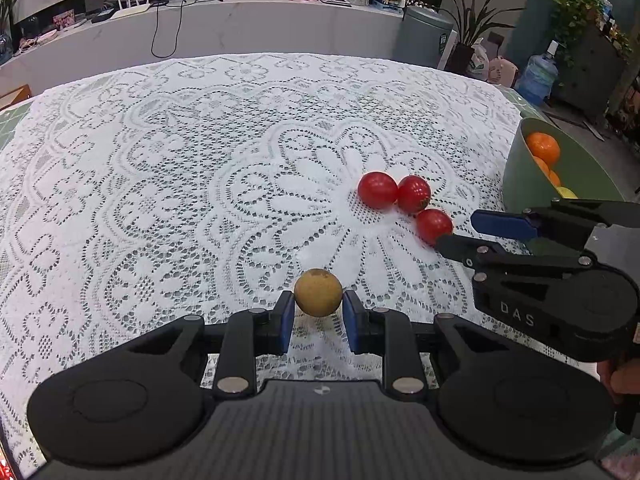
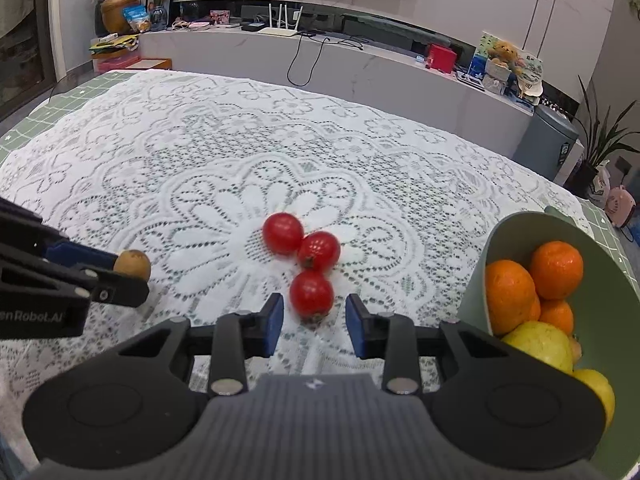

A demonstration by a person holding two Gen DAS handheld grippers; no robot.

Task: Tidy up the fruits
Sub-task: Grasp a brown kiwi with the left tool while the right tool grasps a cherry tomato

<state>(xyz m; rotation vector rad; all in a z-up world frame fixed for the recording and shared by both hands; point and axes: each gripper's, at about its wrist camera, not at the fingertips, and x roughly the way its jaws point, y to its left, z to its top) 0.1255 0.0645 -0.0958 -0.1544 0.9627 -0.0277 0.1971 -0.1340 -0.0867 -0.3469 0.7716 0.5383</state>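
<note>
A small tan round fruit (image 1: pixel 318 292) sits between the blue pads of my left gripper (image 1: pixel 318 316), which is shut on it; it also shows in the right wrist view (image 2: pixel 133 265). Three red cherry tomatoes (image 1: pixel 404 200) lie clustered on the lace cloth. My right gripper (image 2: pixel 314 316) is open, its pads on either side of the nearest tomato (image 2: pixel 311 293) without touching it. The right gripper also shows in the left wrist view (image 1: pixel 460 232), beside the tomatoes.
A green bowl (image 2: pixel 520 228) holding oranges (image 2: pixel 532 280) and yellow fruit stands at the table's right; it also shows in the left wrist view (image 1: pixel 516 160). A white lace tablecloth (image 1: pixel 200 180) covers the table. A counter with clutter runs behind.
</note>
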